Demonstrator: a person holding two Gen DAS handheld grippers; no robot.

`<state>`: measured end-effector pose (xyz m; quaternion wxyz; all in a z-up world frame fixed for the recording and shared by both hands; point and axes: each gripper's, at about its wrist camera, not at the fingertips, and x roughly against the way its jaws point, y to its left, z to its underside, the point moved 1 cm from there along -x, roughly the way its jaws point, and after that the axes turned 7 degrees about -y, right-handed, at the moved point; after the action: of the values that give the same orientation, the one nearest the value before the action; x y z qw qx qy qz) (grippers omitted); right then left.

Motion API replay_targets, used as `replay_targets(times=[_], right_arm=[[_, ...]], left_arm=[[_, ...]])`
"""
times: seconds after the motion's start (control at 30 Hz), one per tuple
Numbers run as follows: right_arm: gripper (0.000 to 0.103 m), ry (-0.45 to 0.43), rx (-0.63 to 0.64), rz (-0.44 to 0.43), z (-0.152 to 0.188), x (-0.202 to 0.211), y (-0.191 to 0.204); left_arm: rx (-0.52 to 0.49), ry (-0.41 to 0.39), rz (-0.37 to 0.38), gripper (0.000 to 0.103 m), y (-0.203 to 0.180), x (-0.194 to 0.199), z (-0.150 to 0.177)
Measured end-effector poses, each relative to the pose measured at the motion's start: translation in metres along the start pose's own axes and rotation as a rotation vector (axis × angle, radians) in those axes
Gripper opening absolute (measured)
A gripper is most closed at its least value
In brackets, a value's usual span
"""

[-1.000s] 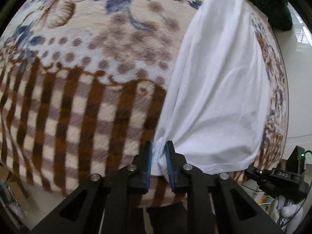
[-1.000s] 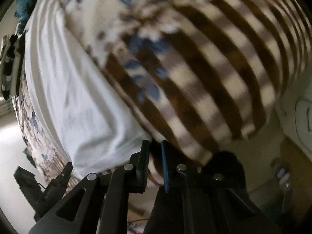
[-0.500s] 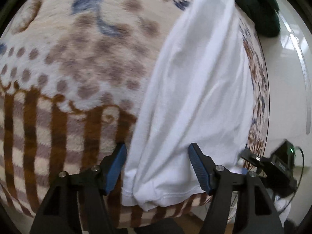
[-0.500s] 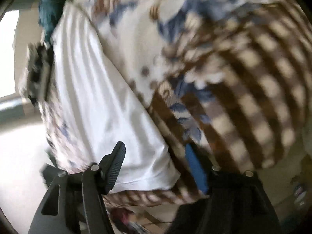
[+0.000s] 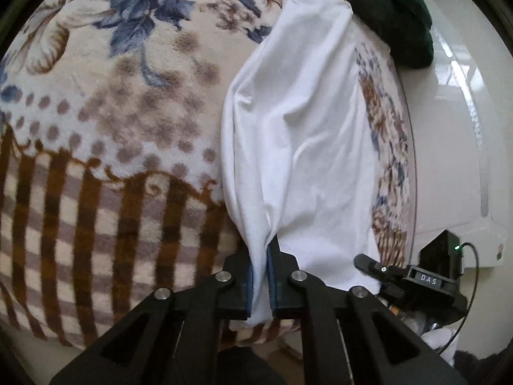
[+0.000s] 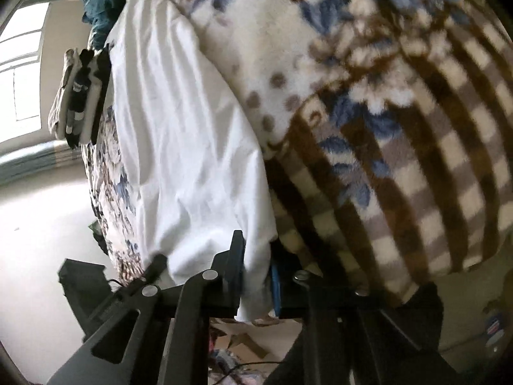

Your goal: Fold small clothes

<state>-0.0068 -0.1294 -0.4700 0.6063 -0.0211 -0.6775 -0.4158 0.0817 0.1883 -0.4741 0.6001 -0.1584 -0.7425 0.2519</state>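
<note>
White cloth (image 5: 304,147) pinched tight between blue pads (image 5: 250,288) of left gripper (image 5: 260,284), jaws closed on near left corner of cloth. Same white cloth (image 6: 179,147) also clamped in right gripper (image 6: 255,284), jaws closed on near right corner, a little flap hanging down below. Long and wrinkly, stretched away from both grippers toward far end of bed. Bunched into folds just above each grip. Lying on fuzzy blanket (image 5: 105,147) with blue flowers, brown dots and brown stripes. Same blanket (image 6: 400,128) wide on right side in right view. Dark green bundle (image 5: 388,12) at far end, touching far edge of cloth. Right gripper body with tiny green light (image 5: 429,276) showing near right in left view. Folded stack of clothes (image 6: 78,96) far left in right view, beside cloth. Pale floor (image 6: 38,224) on left.
</note>
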Motion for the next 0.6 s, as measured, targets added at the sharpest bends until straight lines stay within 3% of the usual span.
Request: replay_targets(times=[0.03,0.13,0.27,0.37,0.43,0.5,0.53,0.57,0.6], right_arm=[[0.013,0.004,0.023,0.046,0.001,-0.007,0.014],[0.013,0.047,0.014,0.123,0.001,-0.014,0.002],[0.013,0.091,0.005,0.202,0.002,-0.008,0.000],[0.014,0.110,-0.010,0.231,-0.002,0.011,0.012],[0.021,0.093,0.001,0.234,-0.013,0.038,0.025],[0.042,0.060,0.004,0.202,-0.025,0.059,0.046],[0.057,0.038,0.002,0.173,-0.034,0.070,0.061],[0.065,0.022,0.007,0.149,-0.042,0.078,0.073],[0.066,0.008,0.017,0.131,-0.053,0.083,0.086]], left_arm=[[-0.007,0.029,-0.024,0.005,0.008,-0.003,0.000],[-0.005,0.120,-0.102,0.009,0.027,-0.011,0.011],[0.014,0.148,-0.128,0.010,0.041,0.015,0.008],[0.006,0.128,-0.131,0.023,0.025,0.040,-0.015],[-0.009,0.071,-0.096,0.036,0.010,0.059,-0.047],[-0.019,0.010,-0.039,0.059,-0.008,0.073,-0.088],[-0.020,-0.011,-0.016,0.064,-0.016,0.075,-0.107],[-0.027,-0.038,0.005,0.067,-0.023,0.077,-0.126],[-0.046,-0.076,0.022,0.067,-0.035,0.078,-0.154]])
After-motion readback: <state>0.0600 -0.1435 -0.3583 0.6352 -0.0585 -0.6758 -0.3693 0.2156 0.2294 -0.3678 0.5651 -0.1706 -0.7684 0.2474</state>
